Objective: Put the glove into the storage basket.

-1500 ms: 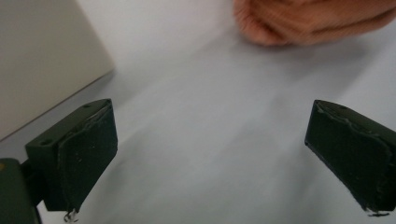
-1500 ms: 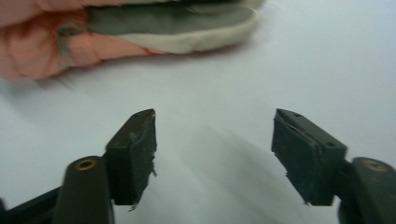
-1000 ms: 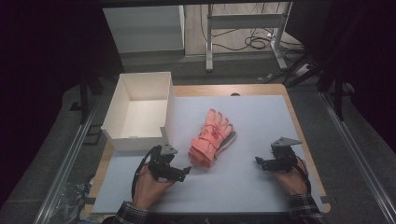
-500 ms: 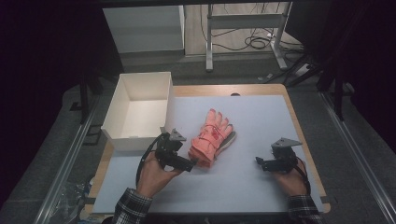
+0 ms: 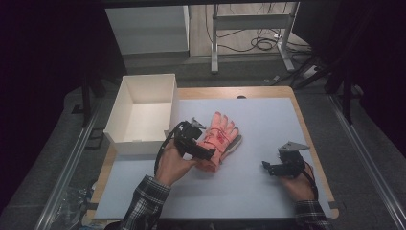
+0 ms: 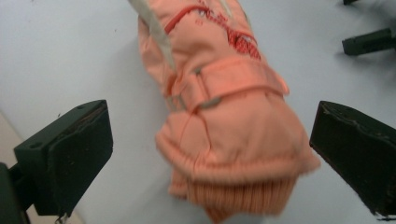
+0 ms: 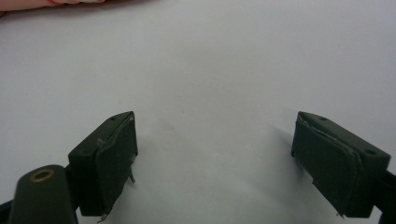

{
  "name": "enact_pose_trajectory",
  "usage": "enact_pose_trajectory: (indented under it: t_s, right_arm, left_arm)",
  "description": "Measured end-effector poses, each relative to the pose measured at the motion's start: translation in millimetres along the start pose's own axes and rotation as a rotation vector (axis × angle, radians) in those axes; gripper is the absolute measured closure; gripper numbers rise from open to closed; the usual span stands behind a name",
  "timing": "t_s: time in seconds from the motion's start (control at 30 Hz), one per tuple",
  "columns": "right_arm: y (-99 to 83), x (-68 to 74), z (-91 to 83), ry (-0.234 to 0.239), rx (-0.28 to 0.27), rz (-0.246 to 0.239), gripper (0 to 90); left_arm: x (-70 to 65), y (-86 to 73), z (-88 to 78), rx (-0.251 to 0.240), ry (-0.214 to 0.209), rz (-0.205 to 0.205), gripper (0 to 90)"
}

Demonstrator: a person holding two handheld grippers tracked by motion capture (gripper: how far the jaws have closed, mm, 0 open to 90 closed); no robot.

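Observation:
An orange-pink glove [image 5: 221,135] lies on the white mat, fingers pointing away from me. My left gripper [image 5: 207,154] is at its cuff end. In the left gripper view the glove's ribbed cuff [image 6: 233,196] and strap sit between the two jaws of the left gripper [image 6: 217,140], which is open wide, and I cannot tell if they touch it. My right gripper [image 5: 267,167] rests low over bare mat at the right, apart from the glove. In its own view the right gripper [image 7: 215,144] is open with nothing between its jaws, and the glove's edge [image 7: 46,3] shows at the top left.
A white open-topped box [image 5: 139,146] stands at the table's left, just beside my left hand. The white mat [image 5: 268,120] covers most of the wooden table. Dark floor, cables and a metal frame lie beyond the far edge.
My left gripper has moved forward and to the right, from bare mat up to the glove's cuff. The right gripper has stayed where it was.

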State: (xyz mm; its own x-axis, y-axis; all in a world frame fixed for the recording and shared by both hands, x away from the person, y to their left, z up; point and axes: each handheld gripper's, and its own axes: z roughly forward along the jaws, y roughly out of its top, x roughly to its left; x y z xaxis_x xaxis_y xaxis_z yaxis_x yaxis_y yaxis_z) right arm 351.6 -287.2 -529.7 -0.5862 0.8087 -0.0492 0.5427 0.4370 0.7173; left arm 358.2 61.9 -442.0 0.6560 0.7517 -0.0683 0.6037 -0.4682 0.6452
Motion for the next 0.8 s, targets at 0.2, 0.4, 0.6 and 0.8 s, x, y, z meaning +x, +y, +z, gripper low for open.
enact_pose_trajectory:
  t_s: [0.2,0.4,0.6,0.8]
  right_arm:
    - [-0.1,0.1,0.2,0.000,-0.001,0.001,14.7]
    - [-0.2,0.2,0.2,0.000,-0.001,0.002,14.7]
    - [-0.2,0.1,0.2,0.000,-0.002,0.001,14.7]
    - [-0.2,0.1,0.1,-0.001,0.000,0.000,14.7]
  left_arm:
    - [-2.8,10.1,18.9,-0.016,0.001,-0.012,0.0]
    - [-5.1,12.5,37.9,-0.001,0.013,-0.013,0.0]
    - [-6.0,7.8,54.4,0.009,0.001,-0.024,0.0]
    - [-8.2,2.2,63.7,0.021,-0.023,-0.029,0.0]
